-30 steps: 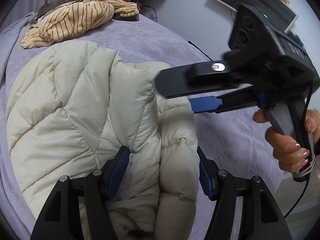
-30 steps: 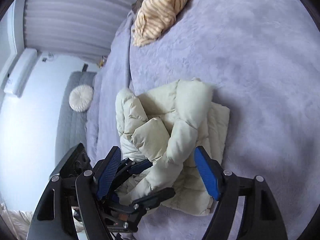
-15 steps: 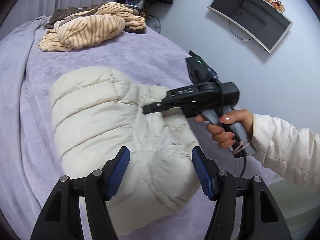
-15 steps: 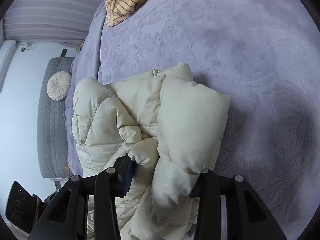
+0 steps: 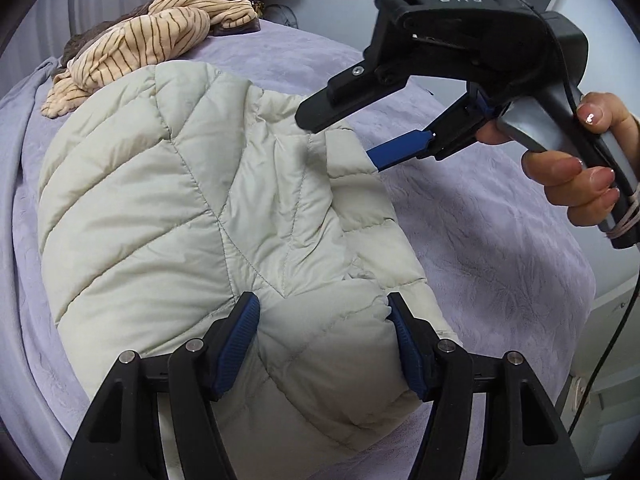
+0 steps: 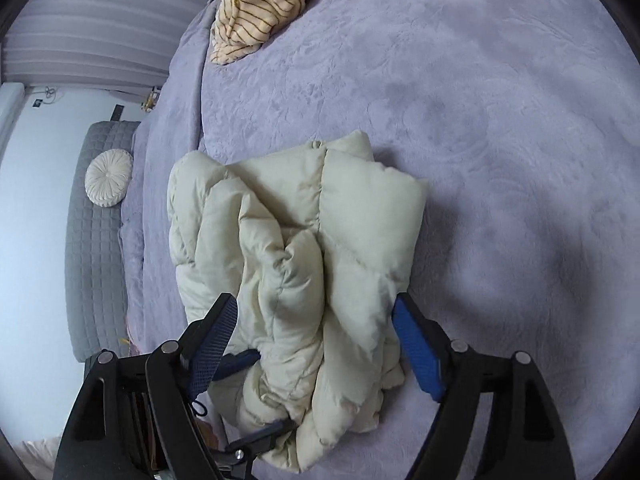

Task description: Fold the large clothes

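My left tongs clamp the cream puffer jacket folded on the purple bedspread; my right tongs, at two o'clock, are opening astride its bundled edge.

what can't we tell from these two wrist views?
- Left wrist view: the underside of the puffer jacket is hidden by its own bulk.
- Left wrist view: the right gripper has its blue fingertip behind a jacket fold; its jaws are opening.
- Right wrist view: the left gripper is mostly buried under the jacket.
- Both views: the striped garment is bunched, type unclear.
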Demonstrator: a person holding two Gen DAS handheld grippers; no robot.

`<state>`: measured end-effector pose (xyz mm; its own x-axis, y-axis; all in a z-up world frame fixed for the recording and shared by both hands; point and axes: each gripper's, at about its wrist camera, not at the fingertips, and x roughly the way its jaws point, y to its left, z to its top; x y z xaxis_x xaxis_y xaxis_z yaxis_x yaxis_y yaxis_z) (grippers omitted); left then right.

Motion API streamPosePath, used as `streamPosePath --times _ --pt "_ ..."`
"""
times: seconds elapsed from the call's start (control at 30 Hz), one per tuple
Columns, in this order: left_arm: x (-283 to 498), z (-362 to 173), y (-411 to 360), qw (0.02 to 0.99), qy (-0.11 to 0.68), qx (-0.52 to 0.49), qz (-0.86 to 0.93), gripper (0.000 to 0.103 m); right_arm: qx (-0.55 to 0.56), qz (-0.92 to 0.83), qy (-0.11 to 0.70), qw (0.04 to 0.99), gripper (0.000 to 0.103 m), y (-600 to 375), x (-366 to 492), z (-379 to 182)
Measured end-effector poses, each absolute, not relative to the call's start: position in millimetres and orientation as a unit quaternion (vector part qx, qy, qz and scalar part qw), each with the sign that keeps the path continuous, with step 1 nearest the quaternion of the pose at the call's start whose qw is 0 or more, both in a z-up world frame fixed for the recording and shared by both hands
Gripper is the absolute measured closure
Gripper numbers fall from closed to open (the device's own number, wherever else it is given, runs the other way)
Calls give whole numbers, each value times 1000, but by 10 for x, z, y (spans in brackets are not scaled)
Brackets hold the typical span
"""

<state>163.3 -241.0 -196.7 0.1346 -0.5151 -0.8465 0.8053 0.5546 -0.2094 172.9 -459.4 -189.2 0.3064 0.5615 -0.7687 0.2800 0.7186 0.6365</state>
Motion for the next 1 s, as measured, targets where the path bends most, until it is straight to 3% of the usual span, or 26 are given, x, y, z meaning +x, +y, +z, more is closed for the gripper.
streamPosePath --times 0.23,0.37,0.47,0.73,0.77,0.8,0.93,1.0 --pt "1565 -1902 -2317 730 496 138 -449 38 343 61 637 688 19 -4328 1825 -2436" --pt "1750 -1659 -1998 733 520 80 -431 38 395 87 611 681 9 -4362 1787 -2745" --pt "1891 -1474 -1716 755 516 63 -400 20 395 99 601 688 8 -4367 1776 -2761" --pt "2413 -1527 -1185 791 547 54 -270 19 395 97 598 691 8 -4385 1753 -2771" --pt "2423 -1565 -1122 792 549 51 -262 16 396 96 598 691 8 -4381 1749 -2763" --pt "2459 -1611 -1081 792 552 49 -256 0 395 95 597 691 8 -4379 1723 -2761" --pt "2491 -1743 -1046 790 560 61 -244 0 395 92 597 693 7 -4354 1670 -2728" --pt "2523 -1807 -1066 786 566 63 -242 0 395 91 595 694 2 -4303 1671 -2728"
